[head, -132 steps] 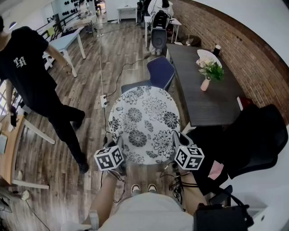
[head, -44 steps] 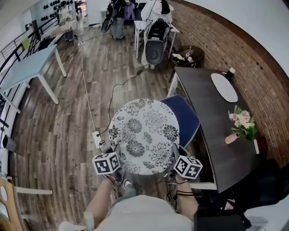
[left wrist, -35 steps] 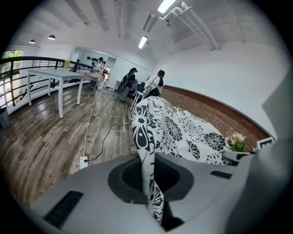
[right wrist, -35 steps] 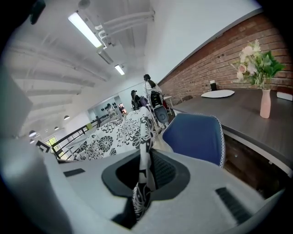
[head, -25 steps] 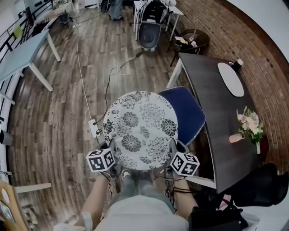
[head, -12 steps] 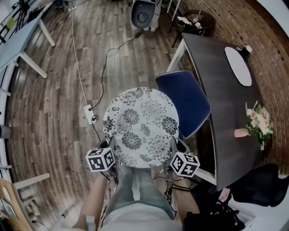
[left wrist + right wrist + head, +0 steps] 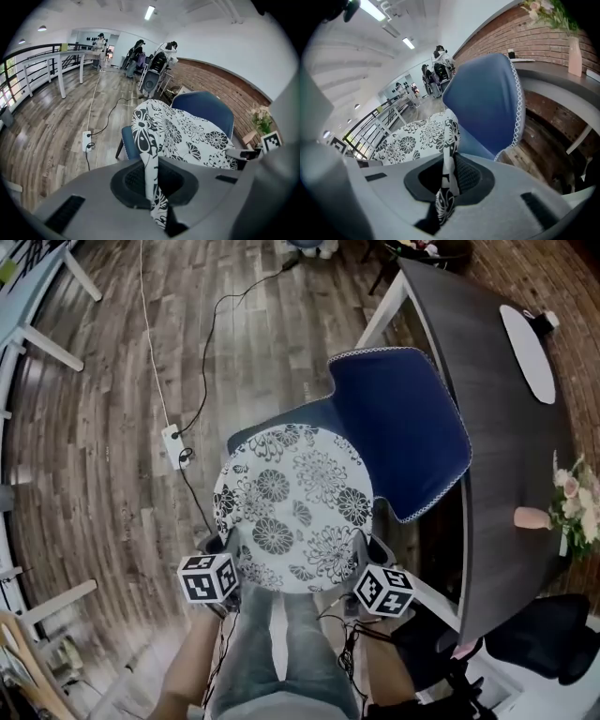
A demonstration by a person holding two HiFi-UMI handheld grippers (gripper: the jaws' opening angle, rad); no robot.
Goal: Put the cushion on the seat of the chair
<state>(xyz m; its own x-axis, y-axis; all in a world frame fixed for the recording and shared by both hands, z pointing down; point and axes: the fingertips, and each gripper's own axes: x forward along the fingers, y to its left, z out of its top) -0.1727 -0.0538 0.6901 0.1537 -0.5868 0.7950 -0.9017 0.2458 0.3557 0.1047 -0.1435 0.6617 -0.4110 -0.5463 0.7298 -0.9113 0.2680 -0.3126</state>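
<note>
The round white cushion [image 7: 293, 505] with black flowers hangs flat between both grippers, over the blue seat [image 7: 251, 435] of the chair. The chair's blue backrest [image 7: 398, 430] with white trim stands just to its right. My left gripper [image 7: 231, 557] is shut on the cushion's near left edge [image 7: 151, 178]. On the near right edge [image 7: 446, 180], my right gripper [image 7: 362, 559] is shut on the fabric too. In the left gripper view the cushion [image 7: 187, 138] spreads above the seat [image 7: 129, 143]. The right gripper view shows the cushion [image 7: 417, 136] beside the backrest [image 7: 485, 103].
A dark table [image 7: 497, 418] with a white oval mat [image 7: 527, 338] and a vase of flowers [image 7: 572, 512] runs along the right, close behind the chair. A power strip [image 7: 172, 444] and cables lie on the wood floor at left. A light table's legs [image 7: 52, 343] stand far left.
Both grippers have come down with the cushion, which now hangs low over the chair's seat. The view has tilted down, so the chair's backrest shows larger and the seat shows behind the cushion.
</note>
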